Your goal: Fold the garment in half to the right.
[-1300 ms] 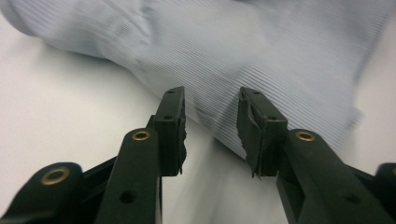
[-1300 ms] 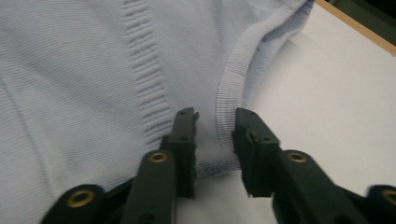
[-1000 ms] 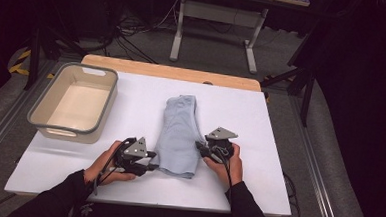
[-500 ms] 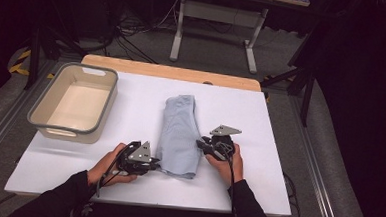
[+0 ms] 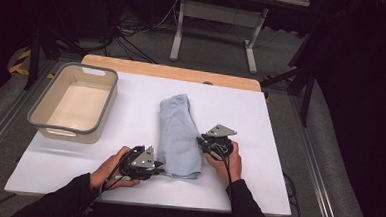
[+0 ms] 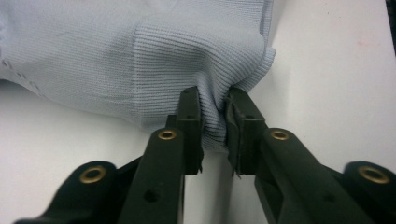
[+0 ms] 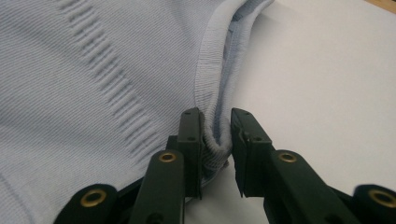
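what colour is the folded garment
Pale blue ribbed knit garment, clearest in the right gripper view.

The light-blue garment (image 6: 140,56) runs off the left gripper view's top and left edges, its full shape unseen.

High view overlooks table (image 5: 131,93); claw views closely share garment (image 5: 179,135).

left gripper (image 5: 159,165) jaws pinched; right gripper (image 5: 200,140) likewise
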### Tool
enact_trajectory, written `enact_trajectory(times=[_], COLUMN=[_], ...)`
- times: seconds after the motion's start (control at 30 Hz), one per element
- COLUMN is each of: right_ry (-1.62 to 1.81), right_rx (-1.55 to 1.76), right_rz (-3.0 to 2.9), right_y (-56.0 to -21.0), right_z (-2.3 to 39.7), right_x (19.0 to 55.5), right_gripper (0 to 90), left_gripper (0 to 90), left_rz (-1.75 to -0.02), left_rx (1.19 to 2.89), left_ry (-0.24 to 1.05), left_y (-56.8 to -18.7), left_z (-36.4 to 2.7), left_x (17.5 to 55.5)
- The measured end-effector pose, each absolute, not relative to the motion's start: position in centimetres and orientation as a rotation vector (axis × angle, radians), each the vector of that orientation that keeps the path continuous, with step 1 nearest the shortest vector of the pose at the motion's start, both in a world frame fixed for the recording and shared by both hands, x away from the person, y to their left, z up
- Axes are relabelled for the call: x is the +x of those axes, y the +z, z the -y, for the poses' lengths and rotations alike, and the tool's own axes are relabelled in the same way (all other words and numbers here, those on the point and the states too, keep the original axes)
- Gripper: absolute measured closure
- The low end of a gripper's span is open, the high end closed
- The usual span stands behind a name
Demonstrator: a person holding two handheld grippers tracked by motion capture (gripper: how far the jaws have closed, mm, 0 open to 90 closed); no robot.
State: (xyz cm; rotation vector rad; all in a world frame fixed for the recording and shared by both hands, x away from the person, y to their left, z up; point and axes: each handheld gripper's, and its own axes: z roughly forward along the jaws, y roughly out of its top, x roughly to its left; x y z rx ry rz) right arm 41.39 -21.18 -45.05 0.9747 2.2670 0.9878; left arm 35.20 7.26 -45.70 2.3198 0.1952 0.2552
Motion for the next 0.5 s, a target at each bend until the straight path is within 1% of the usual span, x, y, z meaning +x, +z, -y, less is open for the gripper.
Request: enact_trajectory(times=[0.13,0.27,0.5], right_ry=[1.001,1.014,1.045], right_rx=[0.961,0.942,0.913], right_rz=[-2.248,-2.235,-2.175], right_y=[-44.6,-44.1,-42.9], right_z=[21.3,21.4,21.7], right_x=[41.0,40.6,40.1], right_gripper=[70.1,68.2,67.4], left_gripper=[64.2,57.3,56.1], left_rz=[-0.174,-0.171,-0.211], left_rx=[2.303,2.262,2.14], left_ry=[0.329,0.379,0.386], left_y=[-44.7,-43.1,-41.2], left_z=[-7.9,-8.7,-9.3], left_x=[35.2,35.7,36.8])
